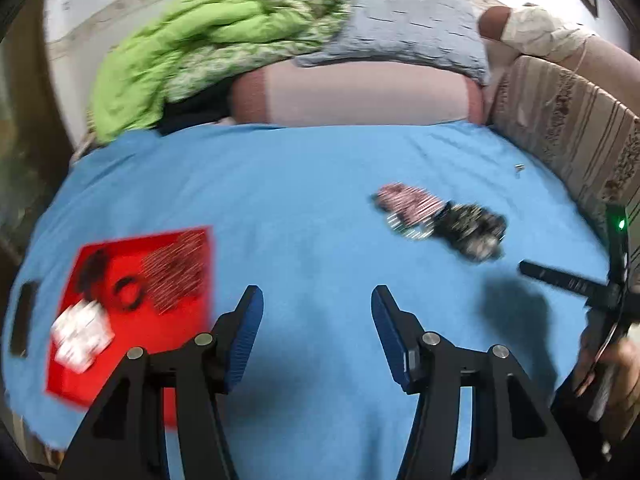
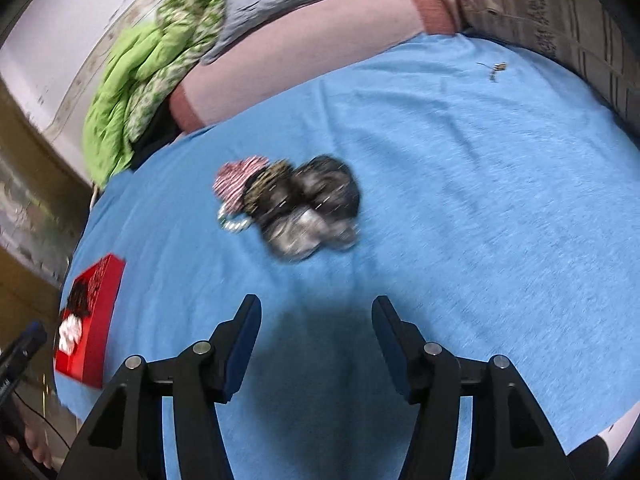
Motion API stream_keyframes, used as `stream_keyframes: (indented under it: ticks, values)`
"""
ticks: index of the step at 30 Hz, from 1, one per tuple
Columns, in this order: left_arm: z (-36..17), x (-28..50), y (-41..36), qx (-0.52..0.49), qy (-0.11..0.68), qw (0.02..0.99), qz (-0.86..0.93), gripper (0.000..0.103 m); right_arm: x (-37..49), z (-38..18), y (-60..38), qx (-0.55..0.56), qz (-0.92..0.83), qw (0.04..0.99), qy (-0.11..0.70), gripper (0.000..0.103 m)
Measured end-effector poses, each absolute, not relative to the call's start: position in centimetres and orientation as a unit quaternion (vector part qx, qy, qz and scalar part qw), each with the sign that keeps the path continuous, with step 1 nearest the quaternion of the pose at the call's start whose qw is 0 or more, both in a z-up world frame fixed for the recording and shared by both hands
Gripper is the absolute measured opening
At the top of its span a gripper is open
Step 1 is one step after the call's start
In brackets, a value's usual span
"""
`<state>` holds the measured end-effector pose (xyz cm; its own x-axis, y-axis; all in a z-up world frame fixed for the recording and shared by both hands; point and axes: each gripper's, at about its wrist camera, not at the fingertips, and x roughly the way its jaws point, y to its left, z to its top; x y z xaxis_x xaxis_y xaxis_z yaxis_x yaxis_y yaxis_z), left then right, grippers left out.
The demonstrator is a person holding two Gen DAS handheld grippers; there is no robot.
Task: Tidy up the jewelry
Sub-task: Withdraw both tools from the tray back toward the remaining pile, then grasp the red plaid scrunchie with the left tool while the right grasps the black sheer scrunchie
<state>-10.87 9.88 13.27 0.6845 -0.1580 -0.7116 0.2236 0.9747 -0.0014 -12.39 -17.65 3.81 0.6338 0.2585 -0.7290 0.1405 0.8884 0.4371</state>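
A red box [image 1: 132, 304] lies on the blue sheet [image 1: 304, 184] at the left, holding dark and white jewelry pieces. A blurred heap of jewelry [image 1: 440, 216], pink-striped and black, lies to the right of the middle. My left gripper [image 1: 317, 300] hovers open over bare sheet between them, nothing in its jaws. In the right wrist view the same heap [image 2: 292, 204] lies ahead of my right gripper [image 2: 316, 312], which stands open and empty above the sheet. The red box [image 2: 92, 316] shows at that view's left edge. A small loose piece [image 2: 496, 68] lies far back right.
A green quilt [image 1: 192, 48], a grey pillow [image 1: 400, 28] and a pink bolster [image 1: 360, 92] are piled at the back of the bed. A patterned headboard [image 1: 568, 136] runs along the right. A dark phone-like slab [image 1: 24, 316] lies left of the box.
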Motion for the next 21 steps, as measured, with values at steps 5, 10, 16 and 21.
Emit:
stream_keyframes:
  ticks: [5, 10, 16, 21]
  values:
    - [11.8, -4.3, 4.9, 0.042, 0.396, 0.908, -0.127, 0.055, -10.7, 4.3, -18.8, 0.228, 0.024, 0.880, 0.415, 0.062]
    - [9.7, 2.9, 1.2, 0.029, 0.427, 0.893, -0.138, 0.055, -8.0, 4.2, -19.2, 0.221, 0.026, 0.883, 0.414, 0.063]
    - [6.9, 9.6, -2.1, 0.050, 0.451, 0.881, -0.134, 0.055, -5.7, 3.0, -19.5, 0.227, 0.027, 0.879, 0.419, 0.064]
    - [4.5, 12.5, -3.4, 0.040, 0.472, 0.867, -0.152, 0.055, -4.4, 2.3, -19.4, 0.229, 0.033, 0.877, 0.421, 0.064]
